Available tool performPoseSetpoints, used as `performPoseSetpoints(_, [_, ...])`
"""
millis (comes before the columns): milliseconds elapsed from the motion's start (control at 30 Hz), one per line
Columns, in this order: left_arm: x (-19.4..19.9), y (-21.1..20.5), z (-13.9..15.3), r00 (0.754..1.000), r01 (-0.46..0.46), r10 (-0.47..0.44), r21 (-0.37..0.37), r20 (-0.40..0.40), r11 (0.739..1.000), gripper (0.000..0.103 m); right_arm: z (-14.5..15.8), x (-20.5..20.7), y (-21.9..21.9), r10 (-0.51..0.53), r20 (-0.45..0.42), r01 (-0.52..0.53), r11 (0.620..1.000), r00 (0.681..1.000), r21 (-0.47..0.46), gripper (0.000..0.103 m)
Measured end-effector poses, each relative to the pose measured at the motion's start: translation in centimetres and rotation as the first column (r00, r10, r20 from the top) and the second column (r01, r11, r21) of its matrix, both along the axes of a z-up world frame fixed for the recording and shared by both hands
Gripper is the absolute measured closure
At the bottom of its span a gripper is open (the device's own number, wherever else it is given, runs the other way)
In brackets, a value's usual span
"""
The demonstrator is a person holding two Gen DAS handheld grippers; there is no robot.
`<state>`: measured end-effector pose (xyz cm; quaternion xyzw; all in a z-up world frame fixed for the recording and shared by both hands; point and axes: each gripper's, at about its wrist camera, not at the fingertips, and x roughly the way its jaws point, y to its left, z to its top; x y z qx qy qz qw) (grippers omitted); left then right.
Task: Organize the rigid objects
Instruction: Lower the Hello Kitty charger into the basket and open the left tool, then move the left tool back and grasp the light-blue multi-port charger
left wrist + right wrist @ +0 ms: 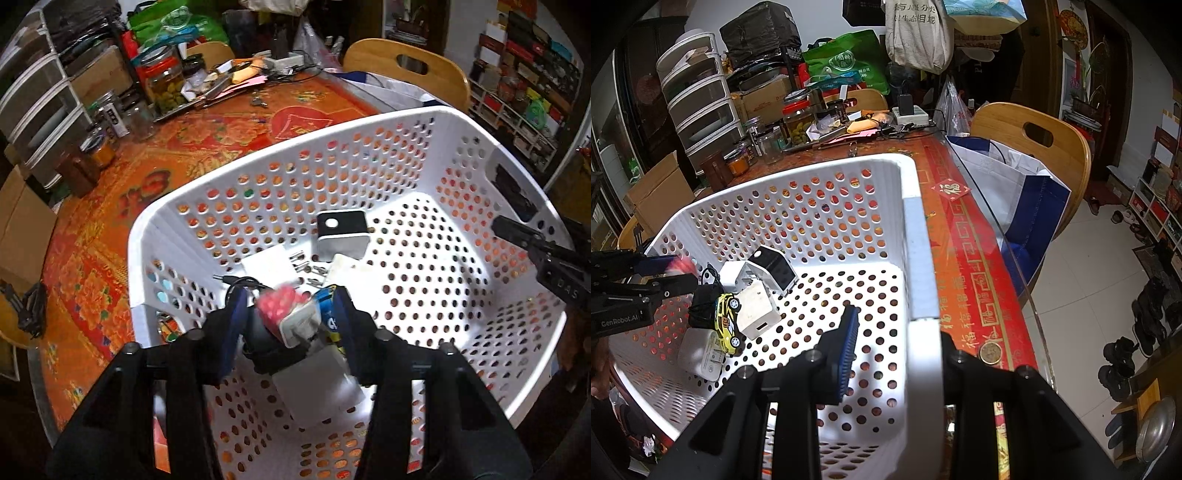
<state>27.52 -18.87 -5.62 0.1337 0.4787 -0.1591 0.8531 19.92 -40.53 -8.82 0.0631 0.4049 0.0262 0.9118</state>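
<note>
The left gripper, jaws parted, hangs over the white basket with a blurred pink object between its pads, grip unclear. At 3 o'clock the right gripper clamps the basket's rim. Adapters and a yellow toy car lie inside, on the counter.

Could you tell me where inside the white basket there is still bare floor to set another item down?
The basket floor is bare from the white charger block across to the wall that the right gripper straddles. It is crowded along the opposite wall, where the black cube, toy car and adapters cluster under the left gripper.
</note>
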Motion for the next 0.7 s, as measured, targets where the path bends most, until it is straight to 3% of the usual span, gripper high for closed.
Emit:
performPoseSetpoints(67, [-0.5, 0.6, 0.7, 0.999, -0.001, 0.002, -0.021, 0.037, 1.000, 0.024, 0.0, 0.0, 0.0, 0.001, -0.002, -0.001, 1.000, 1.000, 0.000, 0.073])
performPoseSetpoints(200, [-2.5, 5.5, 3.8, 0.985, -0.058, 0.074, -0.107, 0.155, 0.993, 0.021, -0.1, -0.1, 0.1, 0.003, -0.005, -0.003, 1.000, 1.000, 0.002, 0.073])
performPoseSetpoints(267, [-3.2, 9.7, 5.1, 0.965, -0.124, 0.154, -0.150, 0.212, 0.981, 0.001, -0.1, -0.1, 0.1, 0.005, -0.006, -0.005, 1.000, 1.000, 0.003, 0.073])
performPoseSetpoints(333, [-3.3, 14.6, 5.3, 0.929, -0.220, 0.260, -0.173, 0.262, 0.960, 0.000, 0.0, 0.0, 0.0, 0.006, -0.008, -0.006, 1.000, 1.000, 0.000, 0.073])
performPoseSetpoints(367, [-2.9, 16.3, 4.7, 0.924, -0.251, 0.288, -0.170, 0.252, 0.953, 0.000, 0.0, 0.0, 0.0, 0.005, -0.008, -0.005, 1.000, 1.000, -0.001, 0.073])
performPoseSetpoints(500, [0.6, 21.4, -0.1, 0.942, -0.307, 0.325, -0.175, 0.084, 0.935, 0.000, 0.0, 0.1, 0.0, 0.002, -0.009, -0.002, 1.000, 1.000, 0.000, 0.073])
performPoseSetpoints(600, [3.4, 21.6, -3.7, 0.954, -0.296, 0.299, -0.165, -0.006, 0.941, 0.000, 0.0, 0.2, 0.0, -0.002, -0.014, 0.002, 1.000, 1.000, 0.000, 0.073])
performPoseSetpoints(700, [5.8, 20.9, -5.6, 0.959, -0.284, 0.272, -0.223, -0.080, 0.933, 0.000, 0.0, 0.4, 0.0, -0.010, -0.020, 0.010, 1.000, 1.000, -0.004, 0.073])
